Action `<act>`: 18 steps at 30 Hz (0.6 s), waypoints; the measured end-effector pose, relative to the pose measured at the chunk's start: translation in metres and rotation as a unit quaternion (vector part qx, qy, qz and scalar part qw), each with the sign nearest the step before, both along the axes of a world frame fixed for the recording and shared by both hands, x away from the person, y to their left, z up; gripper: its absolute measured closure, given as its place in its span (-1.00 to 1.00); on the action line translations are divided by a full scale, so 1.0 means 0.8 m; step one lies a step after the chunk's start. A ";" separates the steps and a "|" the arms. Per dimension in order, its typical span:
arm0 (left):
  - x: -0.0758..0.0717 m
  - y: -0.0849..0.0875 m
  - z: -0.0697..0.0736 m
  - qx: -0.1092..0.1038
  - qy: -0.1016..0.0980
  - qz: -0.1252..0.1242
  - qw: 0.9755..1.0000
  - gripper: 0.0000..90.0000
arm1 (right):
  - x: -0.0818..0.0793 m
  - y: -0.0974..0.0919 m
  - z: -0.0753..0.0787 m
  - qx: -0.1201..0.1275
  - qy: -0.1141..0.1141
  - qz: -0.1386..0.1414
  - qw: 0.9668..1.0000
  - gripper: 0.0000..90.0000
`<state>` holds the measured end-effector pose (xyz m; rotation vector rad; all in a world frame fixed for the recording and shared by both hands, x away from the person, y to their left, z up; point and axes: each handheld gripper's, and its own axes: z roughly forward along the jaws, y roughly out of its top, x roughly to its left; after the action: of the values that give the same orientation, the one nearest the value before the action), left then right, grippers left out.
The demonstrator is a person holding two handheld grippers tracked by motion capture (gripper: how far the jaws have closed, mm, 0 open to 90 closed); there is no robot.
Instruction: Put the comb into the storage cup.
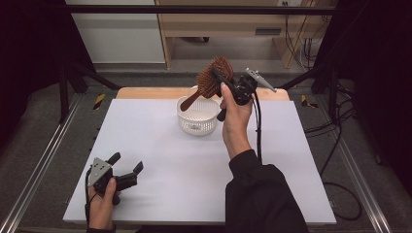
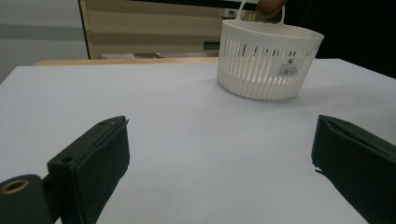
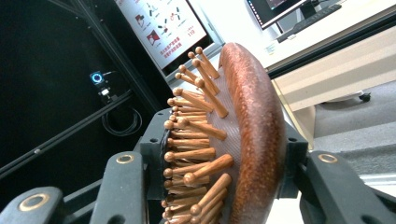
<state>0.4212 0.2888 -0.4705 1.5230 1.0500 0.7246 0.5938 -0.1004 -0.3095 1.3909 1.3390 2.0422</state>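
Note:
A brown wooden hairbrush with wooden pins hangs above the white slotted basket at the table's far middle. My right gripper is shut on the brush's head, and its handle slants down toward the basket's rim. In the right gripper view the brush head stands between both jaws, pins to the left and smooth back to the right. My left gripper rests open near the front left of the table, nothing between its jaws. The left gripper view looks across the table at the basket.
The white table top has a wooden strip along its far edge. Black frame posts stand at both sides. A cable trails from the right gripper down along the forearm. Wooden furniture stands behind the table.

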 end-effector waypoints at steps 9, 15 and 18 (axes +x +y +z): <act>0.000 0.000 0.000 0.000 0.000 -0.002 1.000 -0.90 | 0.001 0.000 -0.002 -0.007 -0.004 -0.005 1.000 0.13; 0.000 0.000 0.000 0.000 -0.003 0.000 1.000 -0.90 | 0.002 -0.001 -0.003 -0.010 -0.007 -0.008 1.000 0.13; -0.001 0.000 0.000 0.000 -0.003 0.003 1.000 -0.92 | 0.002 -0.002 -0.003 -0.012 -0.006 -0.009 1.000 0.13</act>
<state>0.4208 0.2891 -0.4704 1.5172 1.0491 0.7328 0.5953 -0.1018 -0.3119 1.3729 1.3353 2.0143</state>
